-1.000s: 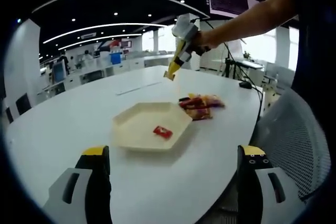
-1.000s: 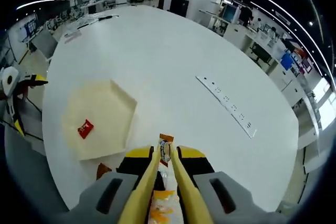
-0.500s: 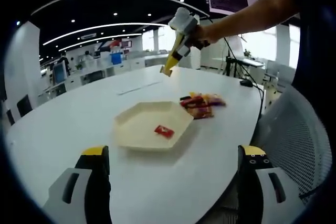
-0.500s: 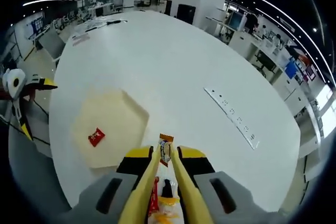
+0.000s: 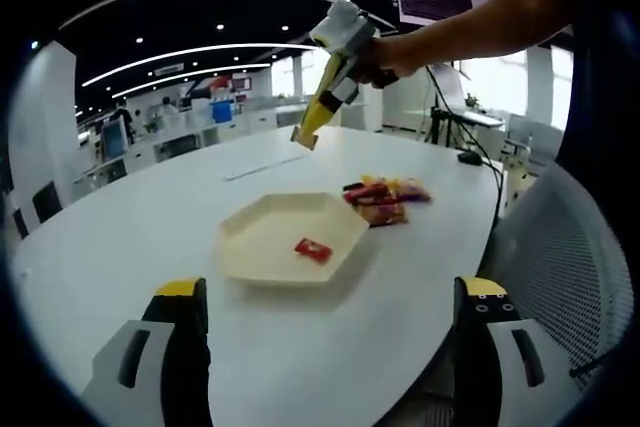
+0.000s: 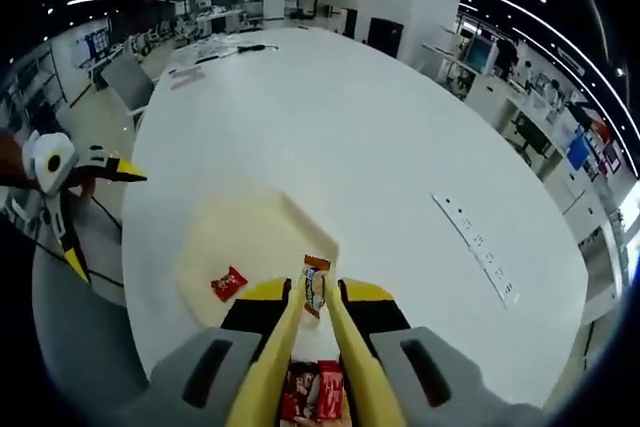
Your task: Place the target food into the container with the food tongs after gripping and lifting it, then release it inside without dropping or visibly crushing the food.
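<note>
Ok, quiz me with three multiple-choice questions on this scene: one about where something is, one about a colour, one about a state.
1. Where does the loose red packet lie?
A. in the cream tray
B. on the chair
C. among the packet pile

2. What colour are the tongs?
A. blue
B. yellow
C. green

3. What is the left gripper doing?
A. gripping the tray
B. holding a packet
C. open, holding nothing

Answers: 1 A, it rests on the tray floor; 2 B, both arms show yellow; 3 C, its fingers stand wide apart above the white table.
</note>
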Demonstrator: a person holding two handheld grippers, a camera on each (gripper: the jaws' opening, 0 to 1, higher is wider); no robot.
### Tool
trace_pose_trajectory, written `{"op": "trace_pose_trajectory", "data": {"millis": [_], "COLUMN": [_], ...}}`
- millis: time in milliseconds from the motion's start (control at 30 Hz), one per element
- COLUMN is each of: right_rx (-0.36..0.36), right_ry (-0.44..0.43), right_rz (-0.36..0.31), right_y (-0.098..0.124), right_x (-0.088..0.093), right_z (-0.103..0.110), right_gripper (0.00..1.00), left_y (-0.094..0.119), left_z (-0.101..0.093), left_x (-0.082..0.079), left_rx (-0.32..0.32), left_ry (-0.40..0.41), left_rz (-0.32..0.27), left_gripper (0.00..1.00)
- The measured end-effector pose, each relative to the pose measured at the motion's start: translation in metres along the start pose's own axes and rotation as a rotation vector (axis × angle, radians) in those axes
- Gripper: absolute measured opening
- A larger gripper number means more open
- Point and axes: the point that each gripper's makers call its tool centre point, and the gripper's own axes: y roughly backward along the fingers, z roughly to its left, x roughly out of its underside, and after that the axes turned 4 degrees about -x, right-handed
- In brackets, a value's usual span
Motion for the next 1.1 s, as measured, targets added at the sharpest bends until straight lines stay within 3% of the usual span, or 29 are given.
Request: {"op": "trace_pose_trajectory", "data": {"millis": [533, 1100], "right_rx": [-0.079, -0.107], "right_ry": [0.074, 0.077], "right_rz": [-0.02, -0.028], "right_y": [-0.009, -0.012], "right_x": [-0.024, -0.028], "right_z": [0.044, 0.052], "right_gripper": [0.18, 0.21], "left_y": [0.0, -0.001], "left_z": [0.0, -0.003], "left_x": [0.002, 0.002], "left_rx": [0.0, 0.008], "left_ry": [-0.01, -0.017], "left_rz": [0.01, 0.01], "left_gripper": [0.99, 0.99]}}
